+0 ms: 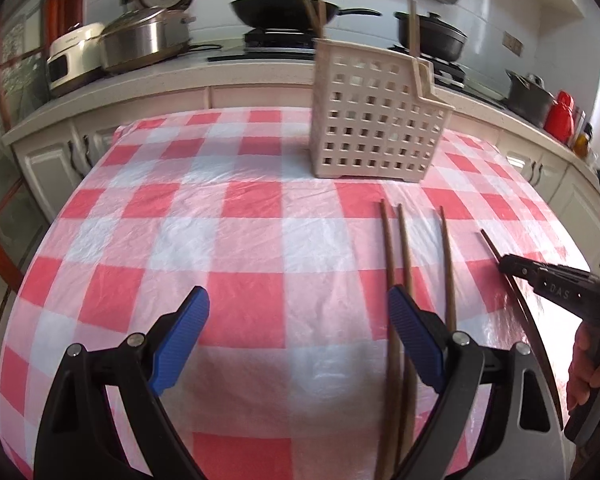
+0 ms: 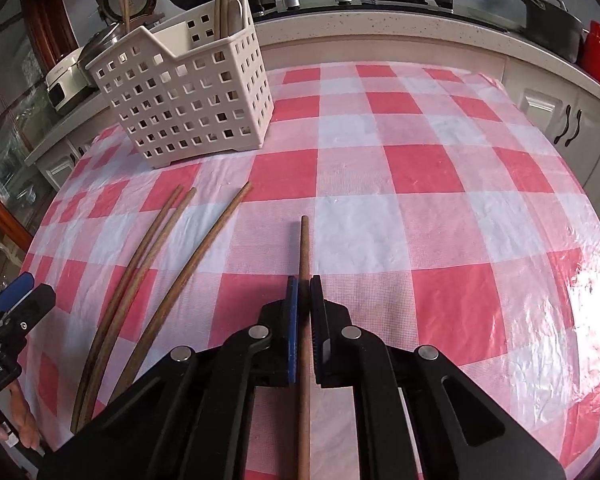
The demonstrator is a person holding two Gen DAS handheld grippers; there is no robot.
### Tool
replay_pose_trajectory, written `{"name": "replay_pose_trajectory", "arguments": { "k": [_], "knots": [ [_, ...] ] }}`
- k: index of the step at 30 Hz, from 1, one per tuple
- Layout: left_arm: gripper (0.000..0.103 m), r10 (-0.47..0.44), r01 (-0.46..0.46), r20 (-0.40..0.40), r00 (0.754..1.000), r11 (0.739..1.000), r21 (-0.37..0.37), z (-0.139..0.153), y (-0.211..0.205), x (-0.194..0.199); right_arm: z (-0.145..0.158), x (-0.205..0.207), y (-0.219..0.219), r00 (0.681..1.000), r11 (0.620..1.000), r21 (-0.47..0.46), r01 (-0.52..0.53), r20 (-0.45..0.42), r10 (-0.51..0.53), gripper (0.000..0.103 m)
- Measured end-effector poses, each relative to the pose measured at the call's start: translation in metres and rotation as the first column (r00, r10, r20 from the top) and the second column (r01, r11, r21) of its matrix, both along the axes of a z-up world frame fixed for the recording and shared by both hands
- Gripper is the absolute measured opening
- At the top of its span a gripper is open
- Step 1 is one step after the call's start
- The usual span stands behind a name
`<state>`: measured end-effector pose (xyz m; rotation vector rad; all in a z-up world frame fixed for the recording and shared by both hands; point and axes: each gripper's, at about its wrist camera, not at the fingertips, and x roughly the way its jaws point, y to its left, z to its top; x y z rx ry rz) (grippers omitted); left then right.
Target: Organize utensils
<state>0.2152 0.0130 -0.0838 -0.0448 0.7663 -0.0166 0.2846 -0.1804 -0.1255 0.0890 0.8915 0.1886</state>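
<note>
Both wrist cameras look down slantwise across the table toward the basket [image 1: 374,120] [image 2: 188,92], left view squarer, right view nearer.

Left gripper [image 1: 298,334] hangs open over the tablecloth [image 1: 240,240]. Three chopsticks [image 1: 407,256] lie beside its right finger. Right gripper [image 1: 506,266] pinches a fourth chopstick [image 1: 494,248]. Basket [image 1: 374,128] stands beyond.

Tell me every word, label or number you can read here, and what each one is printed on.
"DAS": on the black body of the right gripper, seen from the left wrist camera.
"GenRobot.AI": on the body of the left gripper, at the left edge of the right wrist view.
Small print on the white cooker on the counter: too blurred to read.
Nothing readable on the utensil basket or chopsticks.
</note>
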Motion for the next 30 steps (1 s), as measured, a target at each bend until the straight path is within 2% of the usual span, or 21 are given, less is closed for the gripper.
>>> {"name": "replay_pose_trajectory", "arguments": {
  "k": [4, 9, 15, 20, 25, 28, 30],
  "knots": [
    [0.078, -0.076, 0.076, -0.027, 0.997, 0.997, 0.017, -0.005, -0.016, 0.013, 0.001, 0.0, 0.007, 1.0, 0.999, -0.051, -0.004, 0.007, 0.005, 0.008],
    [0.055, -0.132, 0.131, -0.101, 0.986, 0.991, -0.015, -0.016, -0.026, 0.035, 0.0, 0.0, 0.006, 1.0, 0.998, -0.061, -0.018, 0.013, 0.019, 0.008],
    [0.05, -0.171, 0.175, -0.119, 0.978, 0.984, 0.022, -0.02, -0.044, 0.058, 0.0, 0.0, 0.004, 1.0, 0.998, -0.051, -0.024, 0.016, 0.025, 0.008],
    [0.047, -0.169, 0.174, -0.131, 0.977, 0.984, 0.034, -0.024, -0.051, 0.076, 0.0, 0.0, 0.002, 0.999, 0.999, -0.038, -0.032, 0.018, 0.033, 0.008],
    [0.037, -0.171, 0.182, -0.154, 0.973, 0.982, 0.057, -0.03, -0.057, 0.09, -0.001, 0.001, 0.0, 0.999, 0.999, -0.023, -0.038, 0.016, 0.038, 0.008],
    [0.025, -0.198, 0.21, -0.15, 0.969, 0.975, 0.075, -0.031, -0.062, 0.091, 0.0, 0.002, 0.0, 0.999, 0.999, -0.019, -0.04, 0.013, 0.04, 0.008],
    [0.012, -0.222, 0.238, -0.152, 0.963, 0.967, 0.097, -0.031, -0.068, 0.089, 0.0, 0.003, 0.001, 0.999, 0.999, -0.031, -0.041, 0.012, 0.041, 0.008]
  ]
}}
